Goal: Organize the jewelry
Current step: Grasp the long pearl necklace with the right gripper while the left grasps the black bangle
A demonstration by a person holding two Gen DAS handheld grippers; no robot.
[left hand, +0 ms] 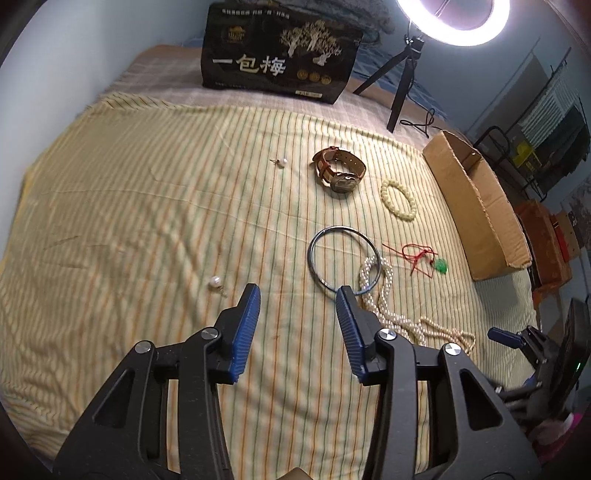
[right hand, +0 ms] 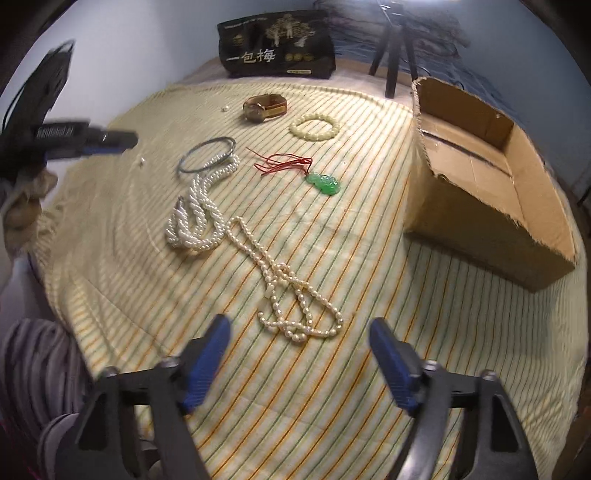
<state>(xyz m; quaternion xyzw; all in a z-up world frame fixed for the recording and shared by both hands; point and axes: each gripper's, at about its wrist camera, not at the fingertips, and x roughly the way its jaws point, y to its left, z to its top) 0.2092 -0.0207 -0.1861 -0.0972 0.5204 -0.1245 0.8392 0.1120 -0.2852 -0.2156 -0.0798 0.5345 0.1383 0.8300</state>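
I had both sets of jaws open and empty: my left gripper hung over the striped cloth near the steel bangle, my right gripper just short of the loose pearl necklace; the cardboard box sat far right.

Yellow bedsheet with green and orange stripes spread over the bed, creased. Black snack bag printed with gold trees and white Chinese characters upright at the far edge. To its right, lit white ring light on a black tripod, black cable trailing by its foot. Pale blue wall behind. Right of the bed: dark metal rack, orange-brown boxes, blurred.
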